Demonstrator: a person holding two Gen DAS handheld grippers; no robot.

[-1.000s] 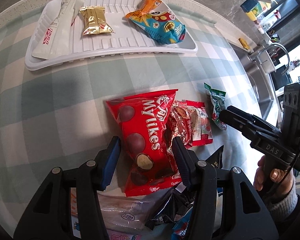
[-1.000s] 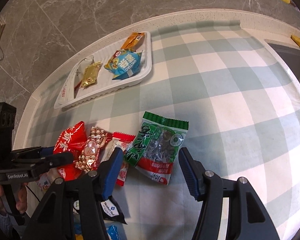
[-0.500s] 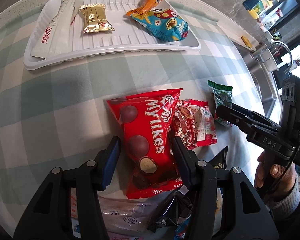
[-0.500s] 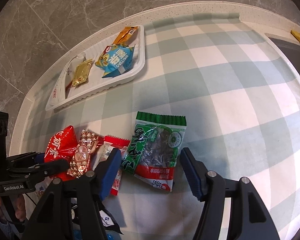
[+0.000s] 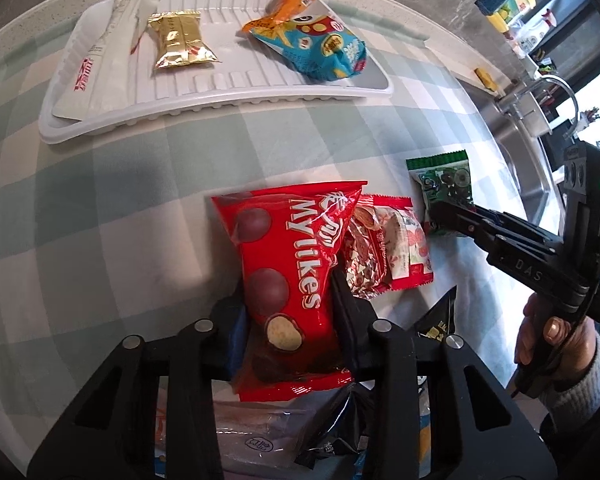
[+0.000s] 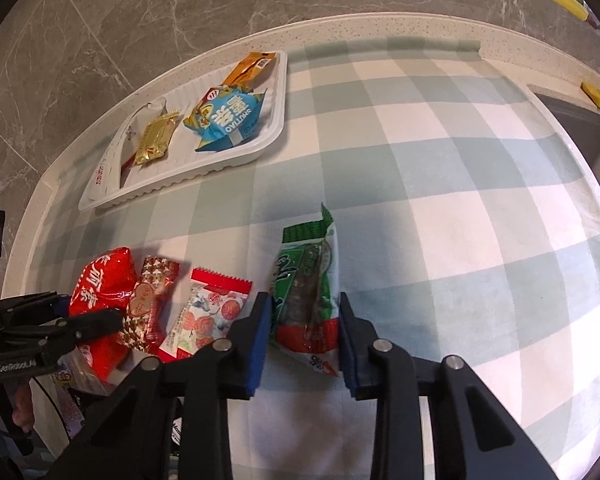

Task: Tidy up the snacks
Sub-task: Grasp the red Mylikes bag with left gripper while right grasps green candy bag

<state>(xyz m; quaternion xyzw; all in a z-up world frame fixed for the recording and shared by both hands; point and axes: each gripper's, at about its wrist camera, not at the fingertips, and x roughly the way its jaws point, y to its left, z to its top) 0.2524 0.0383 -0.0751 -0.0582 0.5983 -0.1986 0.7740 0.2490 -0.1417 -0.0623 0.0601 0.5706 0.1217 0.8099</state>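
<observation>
Both grippers closing at once here: the left gripper (image 5: pixel 289 320) squeezing in on the red Mylikes bag (image 5: pixel 289 264), the right gripper (image 6: pixel 302 330) pinching the green snack pack (image 6: pixel 310 284), which has buckled up on edge between the pads. Both packs sit near the front edge of the checked tablecloth (image 6: pixel 440 200), presumably headed for the white tray (image 6: pixel 271 142) at the far left corner, where 4 snacks already lie, 1 reading "SHUTAO"
</observation>
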